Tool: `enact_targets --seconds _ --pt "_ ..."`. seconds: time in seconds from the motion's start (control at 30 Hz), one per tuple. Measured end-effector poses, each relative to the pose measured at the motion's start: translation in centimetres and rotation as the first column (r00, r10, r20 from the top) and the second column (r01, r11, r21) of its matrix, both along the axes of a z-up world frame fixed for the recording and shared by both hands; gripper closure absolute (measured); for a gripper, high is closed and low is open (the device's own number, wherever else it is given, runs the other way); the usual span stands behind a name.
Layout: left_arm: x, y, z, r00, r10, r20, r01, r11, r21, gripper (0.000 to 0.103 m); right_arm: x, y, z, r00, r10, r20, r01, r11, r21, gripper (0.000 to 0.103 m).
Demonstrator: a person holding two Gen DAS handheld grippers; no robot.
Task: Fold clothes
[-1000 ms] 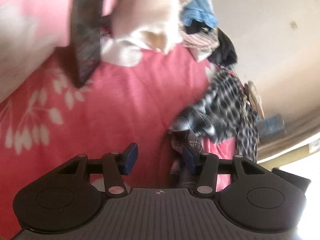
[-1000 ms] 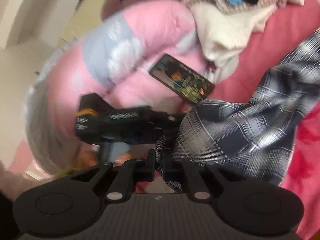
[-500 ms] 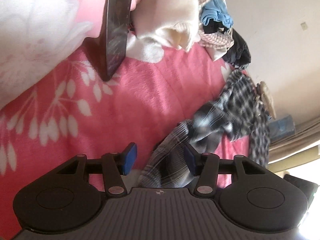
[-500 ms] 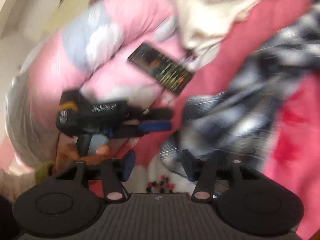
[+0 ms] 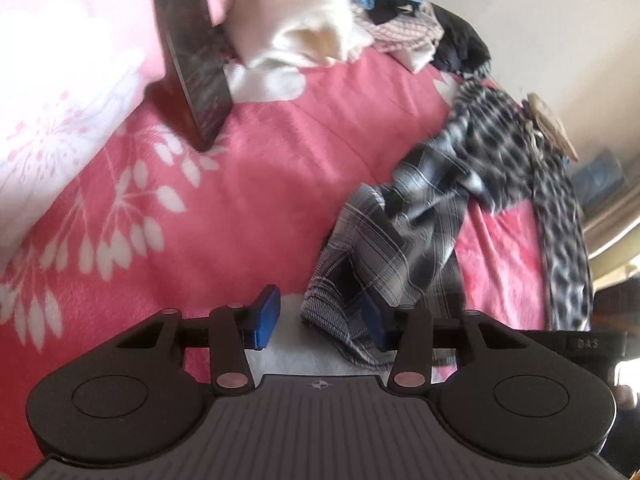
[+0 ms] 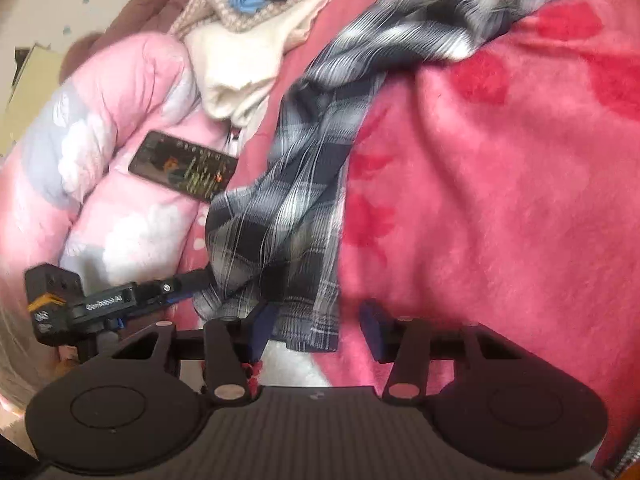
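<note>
Red floral blanket [image 5: 248,208], plaid shirt [image 5: 376,264] edge between both grippers' closing fingers [image 6: 260,328]

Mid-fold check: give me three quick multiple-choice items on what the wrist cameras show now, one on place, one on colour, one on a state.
1. Where does the phone lie?
A. on the pink quilt
B. on the floor
C. on top of the plaid shirt

2. What colour is the blanket under the plaid shirt?
A. green
B. pink-red
C. grey

3. How does the plaid shirt lie?
A. neatly folded in a square
B. hung on a hanger
C. crumpled and stretched out, unfolded

Answers:
1 A, it rests on the pale pink quilt beside the shirt.
2 B, the fleece all round the shirt is pink-red.
3 C, the cloth trails in loose wrinkles across the bed.
</note>
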State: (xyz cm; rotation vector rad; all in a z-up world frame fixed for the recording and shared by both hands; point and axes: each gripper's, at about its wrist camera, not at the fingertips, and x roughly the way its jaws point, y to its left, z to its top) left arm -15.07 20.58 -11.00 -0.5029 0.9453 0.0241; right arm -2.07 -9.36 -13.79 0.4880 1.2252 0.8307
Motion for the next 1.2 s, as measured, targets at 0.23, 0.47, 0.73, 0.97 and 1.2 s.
enact_targets --seconds 0.23,0.47,0.73,0.97,1.2 --pt "-0.3 -3.1 -0.6 0.997 -0.076 0.012 0.072 0.972 0.225 0.098 -0.4 0.9 -0.4 0.999 0.005 0.032 -0.003 0.998 -0.058 0.088" --pt "-1.6 -2.0 3.2 0.993 -0.027 0.113 0.001 0.975 0.221 0.1 -2.0 1.5 2.7 0.982 0.161 0.096 -0.16 0.987 -0.023 0.097" --pt "-3.4 0.4 5.8 0.995 0.067 0.076 -0.075 0.992 0.104 0.1 -5.3 3.4 7.2 0.887 0.401 0.23 -0.425 0.903 0.064 0.097" --pt "-4.0 0.6 6.4 0.993 0.096 0.073 -0.106 0.984 0.147 0.1 -5.3 7.3 6.4 0.836 0.523 0.166 -0.546 0.826 0.144 0.097" --pt "-3.3 1.2 4.3 0.993 0.119 -0.012 -0.114 0.975 0.191 0.1 -4.6 10.5 4.6 0.774 0.629 0.075 -0.633 0.767 0.108 0.097"
